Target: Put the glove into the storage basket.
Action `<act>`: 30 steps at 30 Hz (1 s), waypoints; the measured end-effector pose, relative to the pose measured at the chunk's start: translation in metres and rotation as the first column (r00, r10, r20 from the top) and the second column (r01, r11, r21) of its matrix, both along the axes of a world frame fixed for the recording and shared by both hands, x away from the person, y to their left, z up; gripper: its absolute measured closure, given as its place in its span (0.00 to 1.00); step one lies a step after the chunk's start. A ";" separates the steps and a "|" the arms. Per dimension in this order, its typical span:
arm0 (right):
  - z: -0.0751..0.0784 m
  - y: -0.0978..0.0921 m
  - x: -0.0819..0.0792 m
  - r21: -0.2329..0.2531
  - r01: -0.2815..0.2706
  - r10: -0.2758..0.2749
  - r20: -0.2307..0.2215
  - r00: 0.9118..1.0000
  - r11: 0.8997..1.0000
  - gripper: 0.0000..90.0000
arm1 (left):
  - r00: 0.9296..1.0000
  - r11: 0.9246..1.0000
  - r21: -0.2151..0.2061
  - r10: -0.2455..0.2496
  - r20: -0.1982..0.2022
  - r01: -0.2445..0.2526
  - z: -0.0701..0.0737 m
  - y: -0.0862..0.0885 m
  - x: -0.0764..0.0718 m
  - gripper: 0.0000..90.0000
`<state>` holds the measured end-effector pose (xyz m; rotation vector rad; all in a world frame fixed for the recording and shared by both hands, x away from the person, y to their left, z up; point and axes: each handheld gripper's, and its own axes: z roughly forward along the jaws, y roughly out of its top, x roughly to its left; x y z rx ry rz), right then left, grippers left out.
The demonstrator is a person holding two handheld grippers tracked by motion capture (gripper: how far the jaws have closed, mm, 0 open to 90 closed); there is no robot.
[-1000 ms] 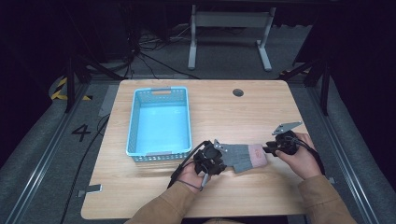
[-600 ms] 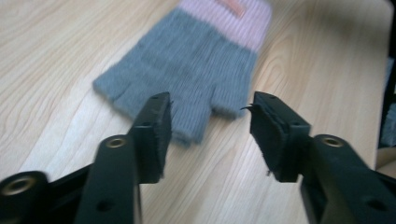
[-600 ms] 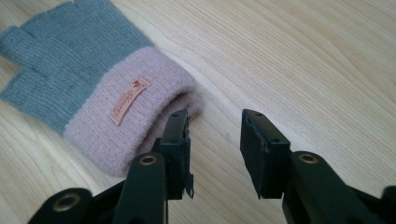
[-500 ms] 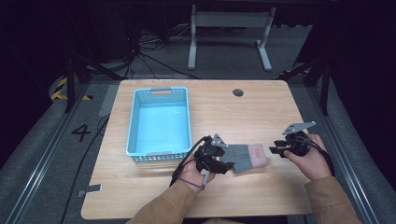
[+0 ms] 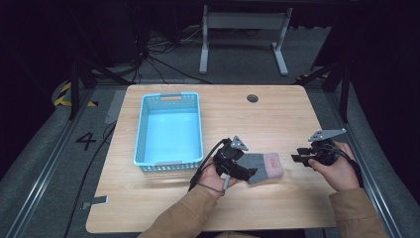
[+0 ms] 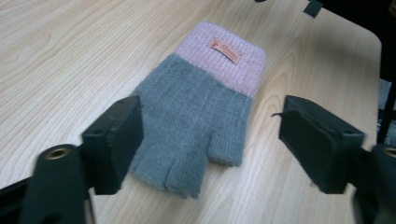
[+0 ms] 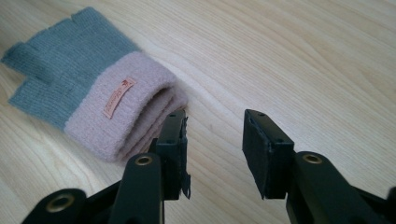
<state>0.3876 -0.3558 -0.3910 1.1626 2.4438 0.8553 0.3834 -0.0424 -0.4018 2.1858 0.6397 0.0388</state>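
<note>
Right gripper [image 7: 212, 154] backing off glove [image 7: 88, 79], jaws apart, empty; left gripper [image 6: 205, 140] jaws wide, straddling finger end — handover to left.

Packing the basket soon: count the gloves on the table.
1. A grey glove with a pink cuff lies flat on the table, between the two grippers, right of the blue basket. None seen inside.

blue basket [image 5: 169, 96], wooden table [image 5: 277, 116], floor cables [image 5: 163, 62]
</note>
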 end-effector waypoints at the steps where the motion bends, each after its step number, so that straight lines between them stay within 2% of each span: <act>1: 0.001 -0.001 0.000 0.005 0.001 -0.001 0.005 1.000 1.000 0.68 | 1.000 1.000 0.000 0.000 0.003 0.000 0.000 -0.001 0.001 0.21; 4: 0.002 -0.003 -0.001 0.011 0.006 -0.007 0.005 1.000 1.000 0.67 | 1.000 1.000 -0.005 0.006 0.010 -0.006 -0.002 -0.008 0.005 0.18; 12: 0.004 -0.004 -0.001 0.024 0.003 -0.004 0.011 1.000 1.000 0.66 | 1.000 1.000 0.002 0.016 0.014 -0.016 -0.010 -0.023 0.015 0.18; 15: 0.004 -0.005 -0.001 0.032 0.002 -0.002 0.011 1.000 0.999 0.65 | 1.000 1.000 0.026 0.014 0.007 -0.014 -0.014 -0.030 0.018 0.18; 16: 0.004 -0.006 -0.001 0.031 0.003 -0.003 0.008 1.000 1.000 0.65 | 1.000 0.999 0.048 0.010 0.010 -0.011 -0.017 -0.034 0.020 0.18; 22: 0.004 -0.006 -0.002 0.042 0.000 0.000 0.005 1.000 0.999 0.64 | 1.000 0.997 0.079 0.026 -0.007 -0.025 -0.029 -0.041 0.027 0.17; 25: 0.004 -0.007 -0.002 0.046 0.002 -0.002 0.003 1.000 0.999 0.63 | 1.000 0.995 0.097 0.023 -0.002 -0.023 -0.034 -0.046 0.028 0.17; 28: 0.004 -0.007 -0.002 0.049 0.002 -0.002 0.004 1.000 0.999 0.63 | 1.000 0.993 0.116 0.024 -0.005 -0.024 -0.039 -0.050 0.029 0.16; 30: 0.004 -0.007 -0.002 0.050 0.002 -0.002 0.003 1.000 0.999 0.63 | 1.000 0.989 0.145 0.019 -0.003 -0.018 -0.043 -0.053 0.029 0.16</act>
